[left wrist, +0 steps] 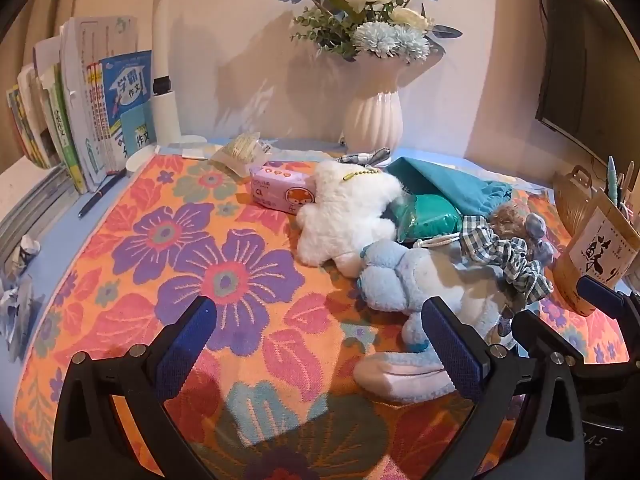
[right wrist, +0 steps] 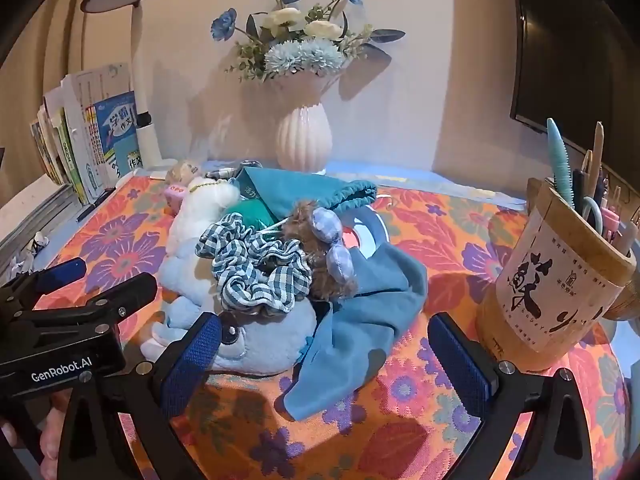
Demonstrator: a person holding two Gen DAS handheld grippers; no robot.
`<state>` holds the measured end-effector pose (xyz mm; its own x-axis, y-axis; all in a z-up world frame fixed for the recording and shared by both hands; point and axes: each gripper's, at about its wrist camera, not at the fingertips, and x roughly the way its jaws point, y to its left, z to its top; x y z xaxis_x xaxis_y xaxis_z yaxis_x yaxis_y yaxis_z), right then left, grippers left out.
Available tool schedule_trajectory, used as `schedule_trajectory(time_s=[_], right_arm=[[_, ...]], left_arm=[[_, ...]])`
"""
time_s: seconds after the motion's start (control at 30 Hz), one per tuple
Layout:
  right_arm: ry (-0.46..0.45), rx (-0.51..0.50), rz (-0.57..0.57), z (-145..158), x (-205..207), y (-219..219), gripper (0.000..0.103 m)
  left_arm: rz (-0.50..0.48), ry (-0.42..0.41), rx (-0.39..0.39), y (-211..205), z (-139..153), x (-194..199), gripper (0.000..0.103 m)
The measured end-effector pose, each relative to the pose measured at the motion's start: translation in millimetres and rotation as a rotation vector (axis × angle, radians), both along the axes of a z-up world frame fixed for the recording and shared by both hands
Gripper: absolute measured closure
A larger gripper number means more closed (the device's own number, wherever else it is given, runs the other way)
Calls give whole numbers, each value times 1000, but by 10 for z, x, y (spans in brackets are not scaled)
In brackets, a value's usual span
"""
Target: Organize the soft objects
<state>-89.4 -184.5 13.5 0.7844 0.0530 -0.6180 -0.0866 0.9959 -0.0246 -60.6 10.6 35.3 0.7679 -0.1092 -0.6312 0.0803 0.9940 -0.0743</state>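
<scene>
A heap of soft things lies on the floral towel [left wrist: 208, 264]: a white plush [left wrist: 344, 216], a light blue plush [left wrist: 404, 276], a checked scrunchie [right wrist: 256, 272], a brown fuzzy toy [right wrist: 316, 240], a blue cloth [right wrist: 360, 312], a teal drawstring bag [right wrist: 304, 192], a green tissue pack [left wrist: 428, 216] and a pink tissue pack [left wrist: 276, 188]. My left gripper [left wrist: 320, 340] stands open over bare towel, its right finger beside the blue plush. My right gripper [right wrist: 328, 356] is open too, with the blue cloth and the plush's head lying between its fingers, unpressed.
A bamboo pen holder [right wrist: 552, 280] stands close to the right finger of the right gripper. At the back are a white vase of flowers [right wrist: 304, 140], a desk lamp [right wrist: 140, 120] and a row of books [left wrist: 92, 112]. A dark monitor [right wrist: 580, 40] hangs at the right.
</scene>
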Motion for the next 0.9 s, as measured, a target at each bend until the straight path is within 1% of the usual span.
schedule_trajectory(time_s=[0.13,0.67,0.9], right_arm=[[0,4,-4,-16,-47,-38,0],[1,-6,4,-32,26,-5,0],[-2,-38,6,-31,39,19,0]], left_arm=[[-1,3,-8,-11,-17,-12,1],[-2,18,-21,6,-42,-18,1],[-3,25,-36,26,-49,-10,1]])
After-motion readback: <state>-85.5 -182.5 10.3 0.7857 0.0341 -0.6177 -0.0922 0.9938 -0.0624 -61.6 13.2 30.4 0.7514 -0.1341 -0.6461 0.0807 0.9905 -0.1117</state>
